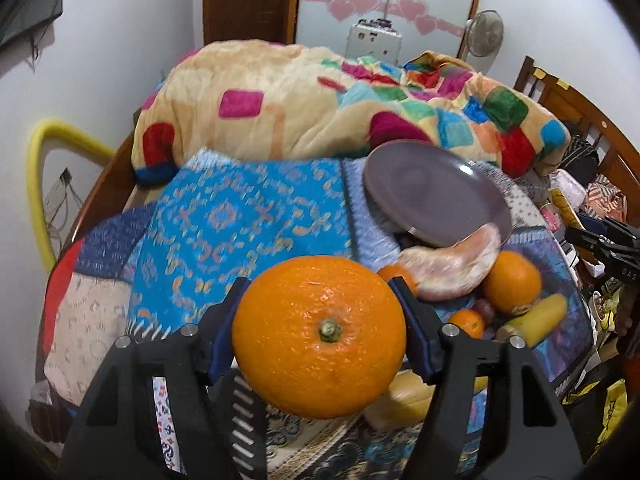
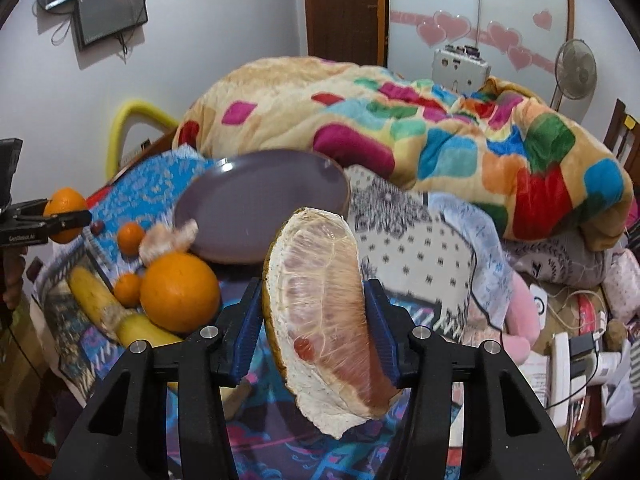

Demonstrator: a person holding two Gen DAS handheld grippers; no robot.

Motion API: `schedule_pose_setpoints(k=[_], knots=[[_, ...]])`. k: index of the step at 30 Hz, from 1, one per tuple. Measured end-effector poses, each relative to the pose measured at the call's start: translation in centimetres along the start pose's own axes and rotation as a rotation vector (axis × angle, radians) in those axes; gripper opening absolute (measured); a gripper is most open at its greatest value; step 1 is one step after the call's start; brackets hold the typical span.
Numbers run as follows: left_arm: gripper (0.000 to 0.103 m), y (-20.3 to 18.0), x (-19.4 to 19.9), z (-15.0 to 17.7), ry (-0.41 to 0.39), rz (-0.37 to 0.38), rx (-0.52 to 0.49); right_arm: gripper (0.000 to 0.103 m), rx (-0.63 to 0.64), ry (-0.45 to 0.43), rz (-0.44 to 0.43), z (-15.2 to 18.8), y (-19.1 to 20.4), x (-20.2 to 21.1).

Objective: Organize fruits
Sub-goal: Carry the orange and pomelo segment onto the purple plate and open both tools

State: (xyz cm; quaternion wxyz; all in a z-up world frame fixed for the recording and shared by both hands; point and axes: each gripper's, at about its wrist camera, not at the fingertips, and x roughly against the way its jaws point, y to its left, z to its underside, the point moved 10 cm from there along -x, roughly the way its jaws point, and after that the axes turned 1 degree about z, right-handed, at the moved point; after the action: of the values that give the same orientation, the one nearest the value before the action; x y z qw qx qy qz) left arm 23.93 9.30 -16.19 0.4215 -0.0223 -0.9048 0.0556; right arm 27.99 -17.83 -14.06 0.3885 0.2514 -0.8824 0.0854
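Both grippers loaded, plate ahead.
Left gripper [image 1: 320,316] pinches an orange [image 1: 319,338]; right gripper [image 2: 316,316] pinches a pomelo wedge [image 2: 324,320], both lifted above the bed. The tilted plate [image 2: 260,204] probably calls for a low, gentle release so the round fruit cannot roll off.

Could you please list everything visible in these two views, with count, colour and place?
Large orange: one, orange, held in the left gripper.
Pomelo wedge: one, pink flesh, white pith, held in the right gripper.
Plate: one, grey-purple, on the bed, nothing on it.
Second pomelo wedge: one, pink, at the plate's near rim.
Loose oranges: three, orange, beside the plate.
Bananas: two, yellow, near the oranges.
Blanket: one, multicoloured, behind.
Fan: one, white, far right.
Left gripper: black, blue pads.
Right gripper: same.
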Motion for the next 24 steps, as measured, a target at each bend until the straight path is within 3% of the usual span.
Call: schedule_pose_setpoints(k=[11,18,24], knots=[[0.069,-3.5,0.1,-5.5,-0.058,0.062,-0.023,0.047,0.005,-0.095,-0.024,-4.0,1.5,0.3],[0.069,-4.7,-1.7,-8.3,-0.085,0.022,-0.089,0.047,0.016,-0.1,-0.024,-5.5,1.8,-1.6],[0.069,-6.1,-4.7,-9.6,-0.048,0.042,-0.119,0.047,-0.001,-0.075,-0.019,-6.3,1.0,-4.5]])
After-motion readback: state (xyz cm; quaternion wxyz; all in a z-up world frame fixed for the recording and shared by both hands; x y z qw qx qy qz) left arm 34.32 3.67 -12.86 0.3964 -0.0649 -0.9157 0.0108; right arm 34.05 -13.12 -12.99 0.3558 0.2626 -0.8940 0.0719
